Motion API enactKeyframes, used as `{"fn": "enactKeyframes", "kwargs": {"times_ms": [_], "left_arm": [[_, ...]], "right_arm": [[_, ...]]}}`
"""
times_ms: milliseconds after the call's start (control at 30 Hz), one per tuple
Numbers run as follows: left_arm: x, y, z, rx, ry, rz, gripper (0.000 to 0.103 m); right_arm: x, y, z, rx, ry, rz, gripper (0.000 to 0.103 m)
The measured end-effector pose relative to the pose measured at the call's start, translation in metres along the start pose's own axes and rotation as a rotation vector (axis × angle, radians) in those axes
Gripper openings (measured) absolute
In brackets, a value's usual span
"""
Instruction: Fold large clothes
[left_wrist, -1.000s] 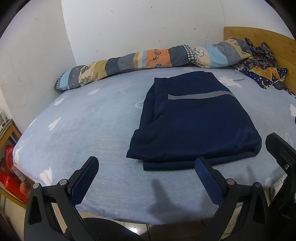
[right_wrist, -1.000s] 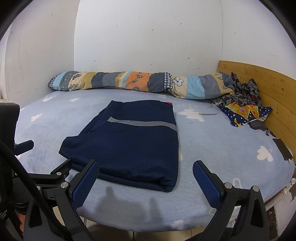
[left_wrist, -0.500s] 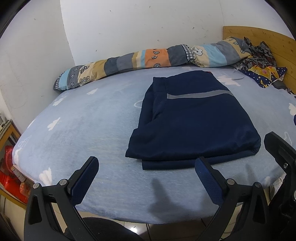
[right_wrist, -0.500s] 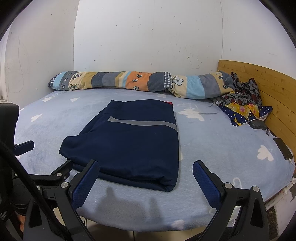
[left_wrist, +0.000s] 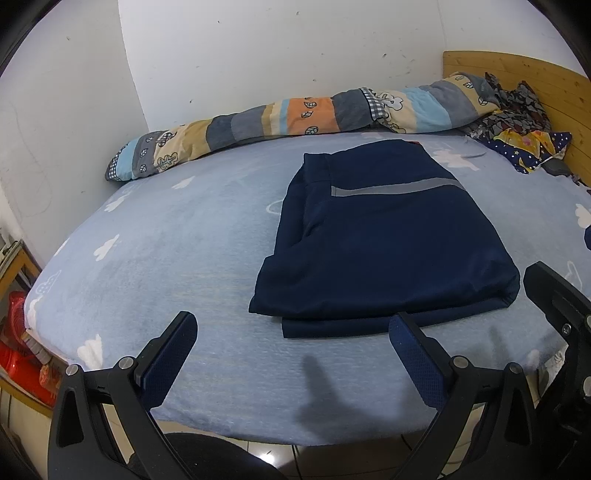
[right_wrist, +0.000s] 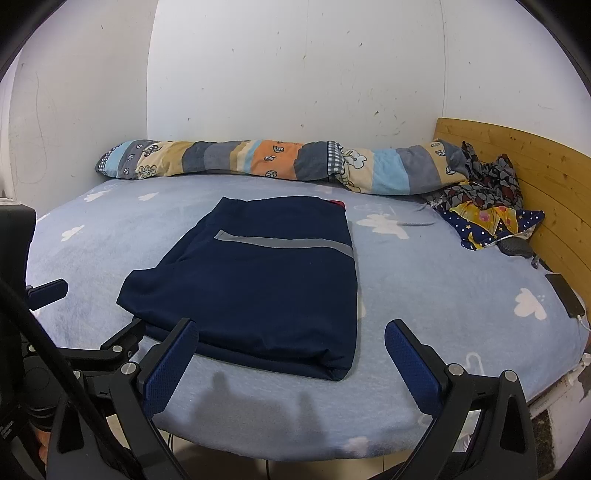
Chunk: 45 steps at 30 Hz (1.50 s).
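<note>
Navy garment (left_wrist: 384, 240) lies folded into a flat rectangle on light-blue cloud-print bed sheet (left_wrist: 177, 251), roughly mid-bed, nearer the near edge than the far wall. Grey stripe (left_wrist: 395, 186) runs across its upper layer; small red tab shows at far right corner. Lower layer sticks out slightly along near edge. Nothing touches the garment.

Left gripper (left_wrist: 291, 347) hovers at near edge of bed, jaws spread wide, nothing between them; its right blue pad (left_wrist: 413, 354) sits in front of garment's near edge, contact not evident. Right gripper (right_wrist: 288, 354) also at near edge, jaws spread wide & empty; garment's near right corner lies between its pads in view. Left gripper body visible at left in right wrist view, just beside garment's near left corner.

Surroundings: striped patchwork bolster (right_wrist: 273, 162) along far wall, well apart from garment. Heap of patterned clothes (right_wrist: 487, 199) at far right by wooden headboard (right_wrist: 546, 173). Dark phone-like item (right_wrist: 565, 295) w/ white cable at right edge of bed. Red object (left_wrist: 18, 332) on shelf beside bed, left
</note>
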<state>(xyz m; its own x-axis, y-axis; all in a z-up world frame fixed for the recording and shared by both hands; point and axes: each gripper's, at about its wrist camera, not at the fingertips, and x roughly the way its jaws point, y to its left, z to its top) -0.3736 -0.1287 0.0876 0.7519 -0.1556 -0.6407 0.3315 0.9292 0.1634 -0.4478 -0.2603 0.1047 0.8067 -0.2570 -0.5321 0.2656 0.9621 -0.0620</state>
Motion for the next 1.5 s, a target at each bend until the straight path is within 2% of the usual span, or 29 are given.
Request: {"fn": "enactKeyframes", "kwargs": {"times_ms": [1500], "left_arm": [[-0.0025,-0.0002,0.0010,0.005,0.000,-0.004,0.103]], "right_arm": [[0.0010,-0.0021,-0.0027,0.002,0.007,-0.001,0.103]]}}
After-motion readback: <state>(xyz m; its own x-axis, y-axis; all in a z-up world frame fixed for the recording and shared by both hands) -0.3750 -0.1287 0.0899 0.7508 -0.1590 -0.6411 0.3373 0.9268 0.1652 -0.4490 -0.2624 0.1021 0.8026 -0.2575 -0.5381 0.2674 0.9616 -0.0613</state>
